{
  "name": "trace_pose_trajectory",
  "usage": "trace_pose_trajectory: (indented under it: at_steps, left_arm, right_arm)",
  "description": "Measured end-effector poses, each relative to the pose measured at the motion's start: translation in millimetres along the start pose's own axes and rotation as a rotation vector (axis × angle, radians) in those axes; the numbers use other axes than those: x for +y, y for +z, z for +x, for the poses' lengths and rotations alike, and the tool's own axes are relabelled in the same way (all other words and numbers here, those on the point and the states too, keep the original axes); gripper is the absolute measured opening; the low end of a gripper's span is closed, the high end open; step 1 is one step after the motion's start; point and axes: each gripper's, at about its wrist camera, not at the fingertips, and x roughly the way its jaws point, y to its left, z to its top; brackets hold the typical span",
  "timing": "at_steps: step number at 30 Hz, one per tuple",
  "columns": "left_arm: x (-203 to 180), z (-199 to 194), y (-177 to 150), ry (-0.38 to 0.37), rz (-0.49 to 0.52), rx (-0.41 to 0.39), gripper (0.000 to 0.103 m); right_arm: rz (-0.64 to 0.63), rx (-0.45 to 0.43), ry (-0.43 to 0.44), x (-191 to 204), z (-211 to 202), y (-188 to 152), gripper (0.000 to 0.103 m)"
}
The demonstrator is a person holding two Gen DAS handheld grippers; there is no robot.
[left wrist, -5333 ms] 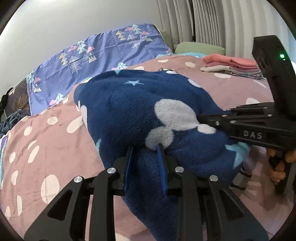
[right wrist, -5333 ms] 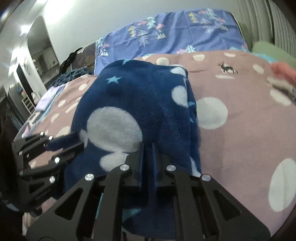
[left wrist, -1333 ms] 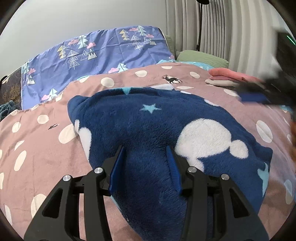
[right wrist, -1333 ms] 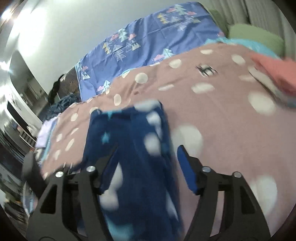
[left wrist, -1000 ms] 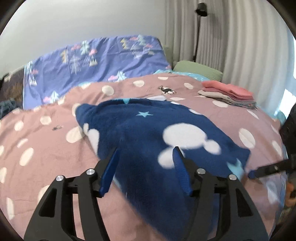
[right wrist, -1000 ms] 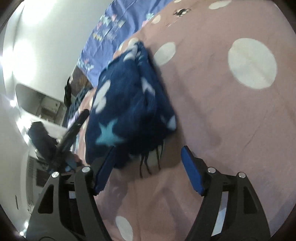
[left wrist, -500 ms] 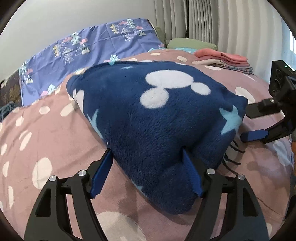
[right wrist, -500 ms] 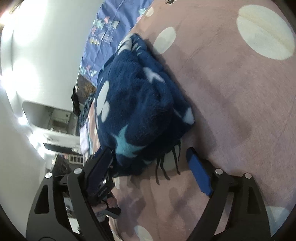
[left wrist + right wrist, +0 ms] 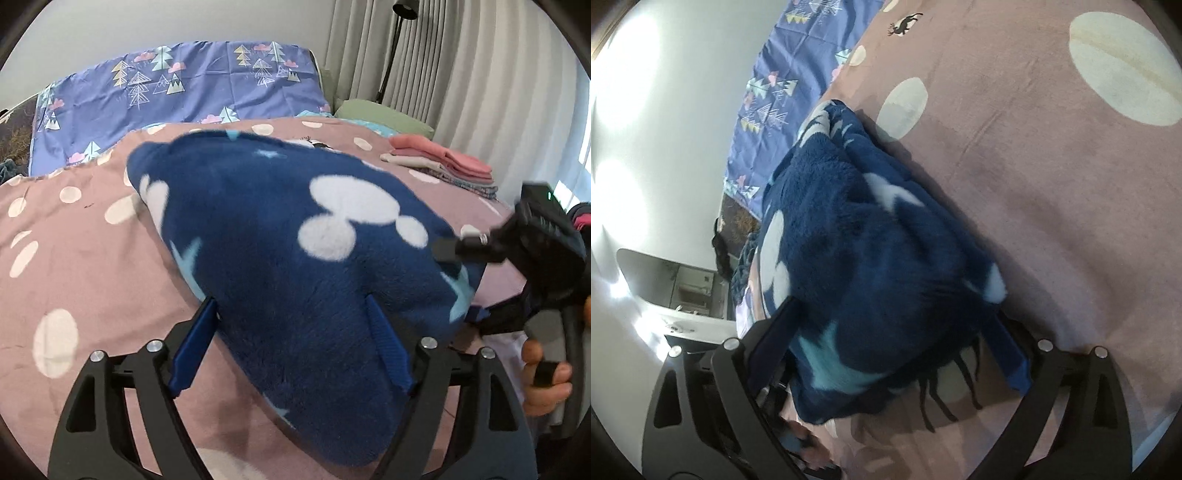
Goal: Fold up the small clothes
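A navy fleece garment [image 9: 295, 236] with white mouse-head shapes and pale stars lies folded in a thick bundle on the pink dotted bedcover [image 9: 92, 266]. My left gripper [image 9: 290, 301] straddles its near end, jaws opening, fleece bulging between the blue pads without being pinched. In the right wrist view the garment [image 9: 871, 258] fills the gap of my right gripper [image 9: 892, 310], whose jaws are also opening wide around the bundle's corner. From the left wrist view the right gripper [image 9: 460, 282] comes in from the right side, one finger above and one below the fleece edge.
A stack of folded pink and grey clothes [image 9: 443, 162] sits at the back right of the bed. A purple tree-print sheet [image 9: 184, 92] and a green pillow [image 9: 380, 118] lie at the head. Curtains hang on the right. A hand [image 9: 543, 380] holds the right gripper's handle.
Both grippers let go of the fleece, opened wide and dropped in close around the folded bundle's near end. The right gripper rolled onto its side.
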Motion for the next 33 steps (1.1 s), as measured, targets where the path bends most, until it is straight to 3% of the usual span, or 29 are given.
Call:
trace_pose_trajectory:
  at_steps: [10,16,21,25,28,33]
  left_arm:
    - [-2,-2,-4,0.01,-0.005,0.002,0.082]
    - [0,-3,-8,-0.004,0.001,-0.006,0.082]
    - [10,-1,-4,-0.052,-0.025,0.001,0.091]
    - [46,-3,15,-0.169,-0.148,-0.047,0.096]
    - [80,7,35,-0.122,-0.259,-0.092,0.097]
    - [152,72,68,-0.177,-0.483,-0.014,0.099]
  right_arm:
    - [0.007,-0.056,-0.028,0,5,1,0.096]
    - [-0.031,-0.088,-0.027,-5,0,-6,0.085]
    - [-0.043,-0.095,-0.018,-6,0,-6,0.084]
    - [-0.065,-0.104,-0.022,-7,0,-9,0.085]
    - [-0.081,-0.119,-0.035,-5,1,-12,0.085]
    - [-0.086,-0.121,-0.034,-4,1,-14,0.086]
